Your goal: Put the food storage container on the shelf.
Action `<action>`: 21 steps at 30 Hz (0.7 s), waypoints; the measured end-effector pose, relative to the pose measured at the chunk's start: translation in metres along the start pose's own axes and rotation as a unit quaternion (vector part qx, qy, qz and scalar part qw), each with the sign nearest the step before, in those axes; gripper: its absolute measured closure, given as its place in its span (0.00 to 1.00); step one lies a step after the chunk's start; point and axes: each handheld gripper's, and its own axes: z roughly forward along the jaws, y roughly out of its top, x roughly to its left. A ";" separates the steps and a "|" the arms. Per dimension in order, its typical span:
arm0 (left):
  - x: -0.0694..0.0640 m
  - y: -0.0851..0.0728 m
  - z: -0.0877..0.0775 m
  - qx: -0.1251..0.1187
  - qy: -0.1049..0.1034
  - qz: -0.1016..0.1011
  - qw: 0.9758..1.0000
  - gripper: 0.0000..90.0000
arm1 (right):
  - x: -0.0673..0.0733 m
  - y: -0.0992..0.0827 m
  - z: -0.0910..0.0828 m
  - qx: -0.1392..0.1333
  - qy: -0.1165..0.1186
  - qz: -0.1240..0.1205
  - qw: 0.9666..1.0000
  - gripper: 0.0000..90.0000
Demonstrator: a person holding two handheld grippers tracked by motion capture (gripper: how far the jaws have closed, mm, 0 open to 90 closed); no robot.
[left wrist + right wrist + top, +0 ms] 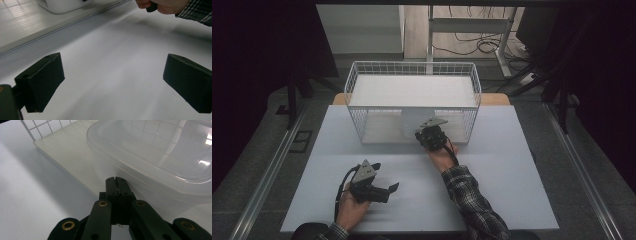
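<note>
Looking like a lab or test setup to me: a plain white table [492,200] is sitting on grey floor between metal rails [267,175], dark curtains [257,75] are hanging on both sides, and loose cables [472,47] are lying around a desk frame [472,30] behind.

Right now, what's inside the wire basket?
The wire basket holds a translucent plastic container with its lid on; the right gripper, shut, sits at its edge. The cloudy plastic hides any contents.
</note>
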 end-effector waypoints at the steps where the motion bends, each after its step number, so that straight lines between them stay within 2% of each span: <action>1: 0.000 0.000 0.000 0.000 -0.001 -0.001 1.000 0.03 | 0.000 0.000 0.000 0.001 0.000 0.000 1.000 0.99; 4: 0.001 0.001 0.000 0.007 -0.007 -0.017 1.000 0.03 | 0.000 0.000 -0.001 0.000 0.002 0.001 1.000 0.98; 7: 0.002 0.002 -0.001 0.013 -0.023 -0.041 0.999 0.04 | 0.001 0.000 -0.004 -0.006 0.006 0.003 1.000 0.90; 12: 0.002 0.002 -0.002 0.013 -0.015 -0.042 0.999 0.04 | 0.006 0.000 -0.011 -0.012 0.010 0.001 1.000 0.77; 21: 0.003 0.003 -0.004 0.012 -0.008 -0.042 0.999 0.04 | 0.013 -0.001 -0.021 -0.008 0.016 -0.011 1.000 0.57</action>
